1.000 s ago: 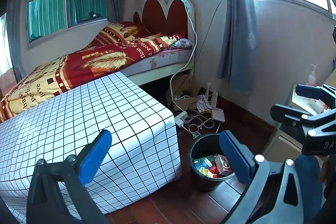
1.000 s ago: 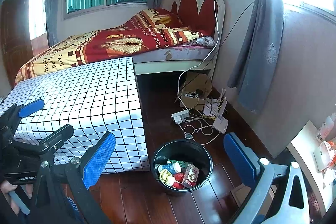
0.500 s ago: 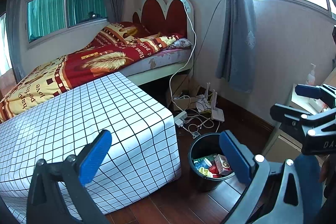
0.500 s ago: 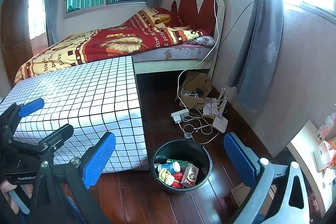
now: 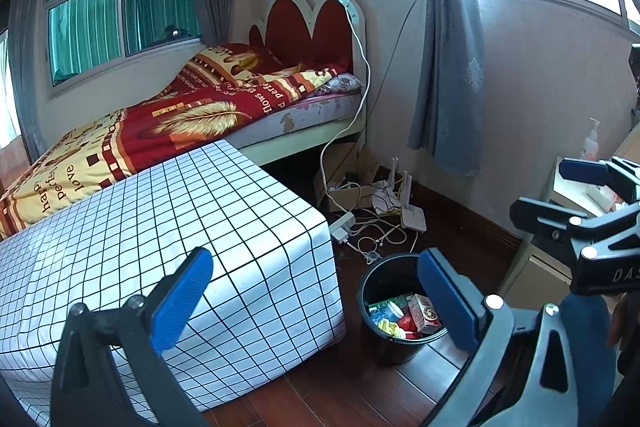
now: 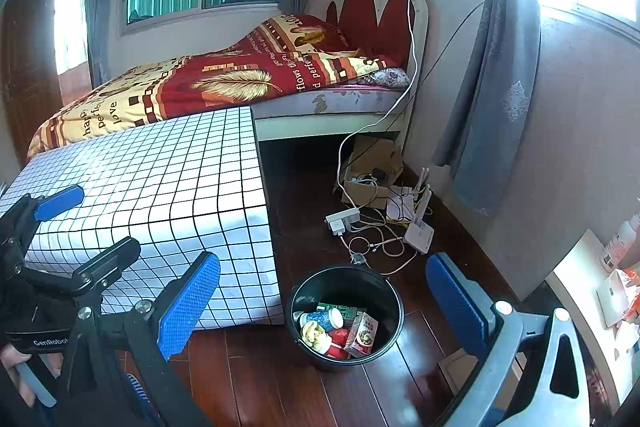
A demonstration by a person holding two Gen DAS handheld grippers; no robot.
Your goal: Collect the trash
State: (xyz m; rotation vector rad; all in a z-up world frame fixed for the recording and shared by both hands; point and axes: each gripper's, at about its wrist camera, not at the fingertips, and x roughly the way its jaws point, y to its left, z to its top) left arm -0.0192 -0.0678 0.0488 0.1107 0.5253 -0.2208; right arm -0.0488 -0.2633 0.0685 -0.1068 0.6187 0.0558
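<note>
Black plastic bin (image 6: 346, 315) is sitting on the floor beside the checked surface (image 6: 160, 163), already holding the trash (image 6: 340, 331), so I am keeping the left gripper (image 5: 316, 301) and right gripper (image 6: 324, 301) spread and empty above it.

The left gripper's blue pad (image 5: 448, 301) hides part of the round black plastic bin (image 5: 370, 307); the trash inside (image 6: 340, 331) is too jumbled to name (a carton (image 6: 362, 335) aside).

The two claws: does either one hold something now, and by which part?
Nothing is held. The left claw and the right claw are both open and empty, above the trash bin.
</note>
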